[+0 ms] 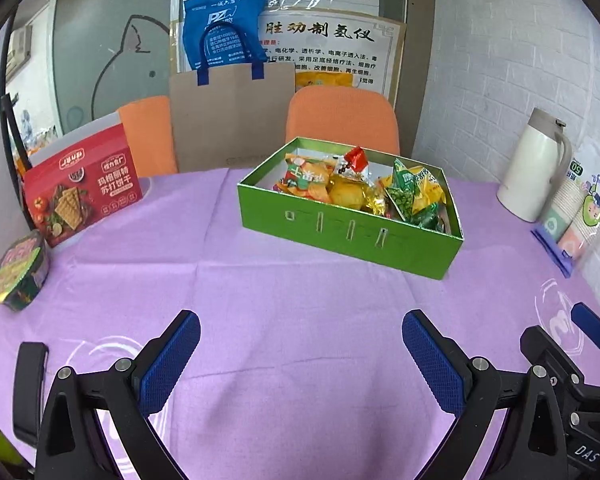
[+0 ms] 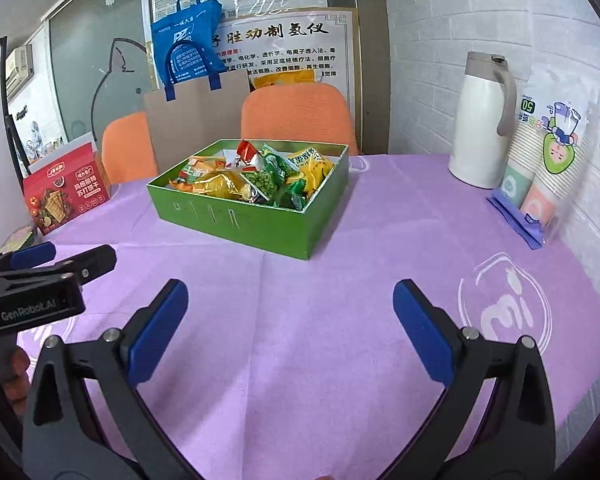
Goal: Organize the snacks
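The purple cloth-covered table (image 1: 300, 300) is mostly bare; the green cardboard box (image 1: 348, 236) mid-table is packed with snack packets (image 1: 360, 188). Looks nearly done, unless the red cracker box (image 1: 82, 192) gets tidied next. Left gripper (image 1: 300, 360) and right gripper (image 2: 290, 328) are held wide apart, empty.

The lower layers of the snack packets (image 1: 352, 188) are hidden by the near wall of the green box (image 1: 340, 236), and their small print cannot be read. The noodle bowl (image 2: 18, 238) is cut off by the left gripper (image 2: 40, 264) in the right wrist view. The person's hand (image 2: 4, 376) is cropped at the frame edge. The poster (image 1: 332, 52) is partly covered by the blue bag (image 1: 220, 24) and the orange chair (image 1: 340, 120).
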A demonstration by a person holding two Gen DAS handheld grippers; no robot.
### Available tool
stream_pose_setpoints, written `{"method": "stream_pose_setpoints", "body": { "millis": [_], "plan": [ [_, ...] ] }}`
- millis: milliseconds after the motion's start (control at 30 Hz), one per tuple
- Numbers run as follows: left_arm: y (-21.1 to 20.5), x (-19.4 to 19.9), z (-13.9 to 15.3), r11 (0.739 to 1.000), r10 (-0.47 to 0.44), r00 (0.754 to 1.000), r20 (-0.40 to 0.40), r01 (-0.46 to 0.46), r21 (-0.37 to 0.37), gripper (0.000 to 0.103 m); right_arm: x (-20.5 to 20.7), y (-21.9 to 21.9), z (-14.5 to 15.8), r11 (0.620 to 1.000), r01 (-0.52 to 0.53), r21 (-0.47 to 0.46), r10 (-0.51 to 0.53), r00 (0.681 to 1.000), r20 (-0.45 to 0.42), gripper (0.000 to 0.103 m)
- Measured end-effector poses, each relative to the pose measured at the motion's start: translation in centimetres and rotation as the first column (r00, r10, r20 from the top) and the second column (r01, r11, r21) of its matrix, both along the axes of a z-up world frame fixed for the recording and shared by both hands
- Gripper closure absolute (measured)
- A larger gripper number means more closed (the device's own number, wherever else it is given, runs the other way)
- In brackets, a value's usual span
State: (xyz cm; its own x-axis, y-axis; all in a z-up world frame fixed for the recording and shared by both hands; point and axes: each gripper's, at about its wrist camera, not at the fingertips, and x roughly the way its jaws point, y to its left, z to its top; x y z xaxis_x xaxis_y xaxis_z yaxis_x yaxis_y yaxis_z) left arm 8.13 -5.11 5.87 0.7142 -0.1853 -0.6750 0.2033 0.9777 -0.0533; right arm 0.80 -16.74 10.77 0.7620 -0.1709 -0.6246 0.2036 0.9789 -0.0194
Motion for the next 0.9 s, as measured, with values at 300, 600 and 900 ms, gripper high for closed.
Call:
{"method": "stream_pose_setpoints", "body": {
  "millis": [300, 600, 900],
  "plan": [
    [0.6, -1.3, 0.5, 0.999, 0.031, 0.999, 0.036, -0.031, 0.012, 0.000, -0.8, 0.1, -0.1, 0.999, 0.040, -0.031, -0.040, 0.999, 0.005, 0.001],
    [0.7, -1.9, 0.0, 0.999, 0.022, 0.999, 0.044, -0.023, 0.026, 0.000, -0.8, 0.1, -0.6, 0.998, 0.052, -0.036, -0.052, 0.999, -0.006, 0.001],
    [0.9, -2.1, 0.0, 0.999, 0.025, 0.999, 0.047, -0.026, 0.022, 0.000, -0.7, 0.1, -0.8, 0.998, 0.057, -0.035, -0.057, 0.998, -0.002, 0.001]
  ]
}}
